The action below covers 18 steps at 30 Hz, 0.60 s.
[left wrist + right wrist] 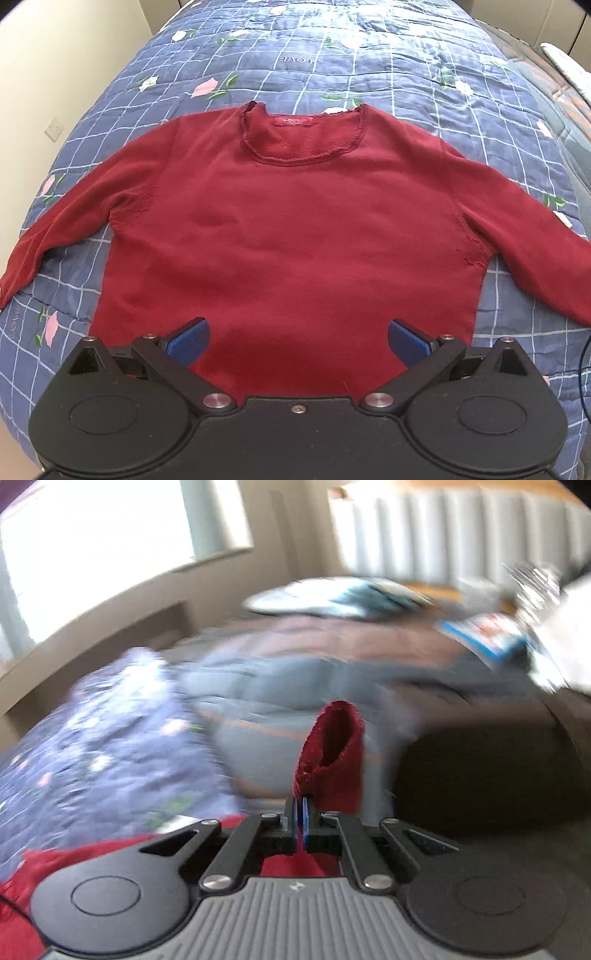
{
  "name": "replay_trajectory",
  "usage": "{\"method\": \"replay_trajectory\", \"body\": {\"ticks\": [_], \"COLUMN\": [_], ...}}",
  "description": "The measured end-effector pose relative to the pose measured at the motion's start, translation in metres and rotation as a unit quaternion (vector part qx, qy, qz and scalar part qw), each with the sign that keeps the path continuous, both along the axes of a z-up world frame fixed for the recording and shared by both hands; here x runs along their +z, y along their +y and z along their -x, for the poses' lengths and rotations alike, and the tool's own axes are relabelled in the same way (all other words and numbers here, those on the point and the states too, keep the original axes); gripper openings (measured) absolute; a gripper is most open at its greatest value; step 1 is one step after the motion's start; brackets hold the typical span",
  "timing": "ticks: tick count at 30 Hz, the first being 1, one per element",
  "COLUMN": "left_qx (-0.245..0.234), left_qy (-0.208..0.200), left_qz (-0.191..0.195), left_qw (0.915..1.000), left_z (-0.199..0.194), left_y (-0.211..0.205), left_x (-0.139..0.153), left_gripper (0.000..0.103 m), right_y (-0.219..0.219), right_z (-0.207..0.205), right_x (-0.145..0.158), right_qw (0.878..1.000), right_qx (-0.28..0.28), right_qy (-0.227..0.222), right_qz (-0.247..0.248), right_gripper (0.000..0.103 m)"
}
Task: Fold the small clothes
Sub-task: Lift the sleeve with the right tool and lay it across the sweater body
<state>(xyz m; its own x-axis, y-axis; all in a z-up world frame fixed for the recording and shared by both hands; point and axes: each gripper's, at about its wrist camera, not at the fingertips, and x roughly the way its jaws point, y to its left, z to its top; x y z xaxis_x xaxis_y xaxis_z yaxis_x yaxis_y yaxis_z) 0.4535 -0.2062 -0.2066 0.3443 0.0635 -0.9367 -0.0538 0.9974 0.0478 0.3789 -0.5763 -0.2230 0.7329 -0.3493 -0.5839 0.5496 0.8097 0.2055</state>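
A dark red long-sleeved sweater [288, 221] lies flat, front up, on a blue checked bedspread [332, 62], collar at the far side, both sleeves spread out. My left gripper [298, 341] is open and empty, hovering over the sweater's near hem. My right gripper [300, 808] is shut on a sleeve cuff [332, 753] of the red sweater, which stands up past the fingertips with its opening showing. More red fabric [74, 860] shows at the lower left of the blurred right wrist view.
The bedspread [92, 746] with pink flowers covers the bed. A cream wall [48, 74] with a socket runs along the left. A grey-brown quilt [295, 672], a pillow [332, 598], a window and a radiator lie beyond in the right wrist view.
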Motion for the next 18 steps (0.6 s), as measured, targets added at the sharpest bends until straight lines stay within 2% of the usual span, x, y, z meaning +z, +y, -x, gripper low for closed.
{"method": "replay_trajectory", "body": {"ticks": [4, 8, 13, 16, 18], "left_qx": [-0.002, 0.006, 0.025, 0.047, 0.062], "left_qy": [-0.006, -0.018, -0.034, -0.041, -0.043], "left_qz": [0.015, 0.022, 0.014, 0.009, 0.005], "left_qw": [0.9999, 0.9996, 0.9990, 0.9980, 0.9971], "left_z": [-0.006, -0.013, -0.020, -0.022, -0.022], "left_y": [0.020, 0.051, 0.104, 0.139, 0.163], "left_x": [-0.002, 0.004, 0.017, 0.023, 0.024], "left_gripper": [0.102, 0.102, 0.102, 0.102, 0.102], "right_y": [0.047, 0.116, 0.217, 0.279, 0.316], "right_z": [-0.033, -0.080, -0.125, -0.143, -0.155], "right_x": [0.037, 0.070, 0.094, 0.088, 0.073], "right_qw": [0.996, 0.985, 0.958, 0.936, 0.920], "right_qx": [0.077, 0.156, 0.271, 0.340, 0.382], "right_qy": [-0.025, -0.057, -0.090, -0.086, -0.071], "right_qz": [0.034, 0.047, 0.038, 0.036, 0.040], "right_gripper": [0.003, 0.003, 0.003, 0.003, 0.003]}}
